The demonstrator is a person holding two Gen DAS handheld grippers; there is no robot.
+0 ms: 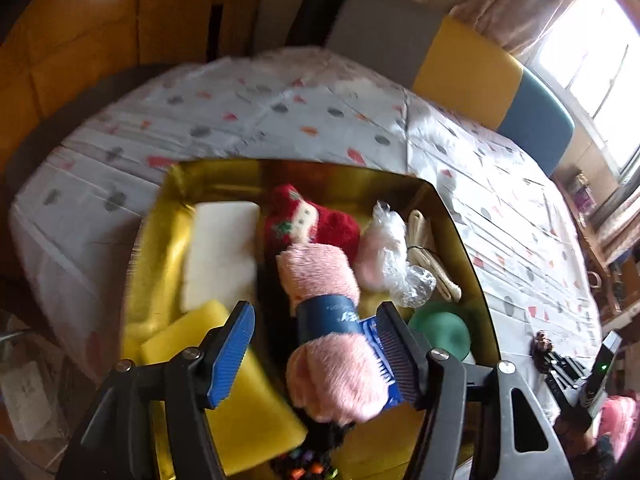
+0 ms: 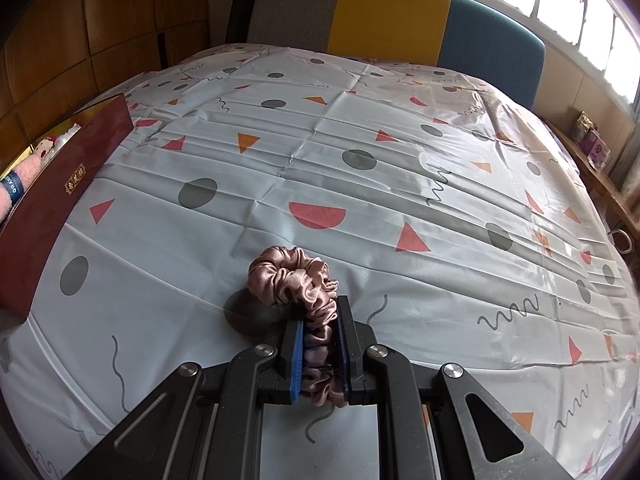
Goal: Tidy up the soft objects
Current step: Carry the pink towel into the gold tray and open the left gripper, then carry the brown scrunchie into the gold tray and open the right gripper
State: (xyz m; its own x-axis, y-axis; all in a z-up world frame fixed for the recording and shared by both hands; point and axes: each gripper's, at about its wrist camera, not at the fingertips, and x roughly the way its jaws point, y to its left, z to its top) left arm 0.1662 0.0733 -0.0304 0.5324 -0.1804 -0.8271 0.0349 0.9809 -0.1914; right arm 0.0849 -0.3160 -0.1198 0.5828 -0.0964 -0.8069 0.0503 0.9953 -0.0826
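Left wrist: gold box (image 1: 452,216) holds sponges (image 1: 224,256), socks (image 1: 320,276).

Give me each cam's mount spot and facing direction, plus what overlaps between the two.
Left wrist: sits on the left gripper, looks forward and down into the gold-lined box; both blue-padded fingers show, open, with pink fluffy socks between them.
Right wrist: sits on the right gripper, looks low across the patterned tablecloth; its fingers are shut on a pink scrunchie.
Shared: the tablecloth, the box (its red outer wall at the right view's left edge), the socks and the yellow-and-blue chair back.
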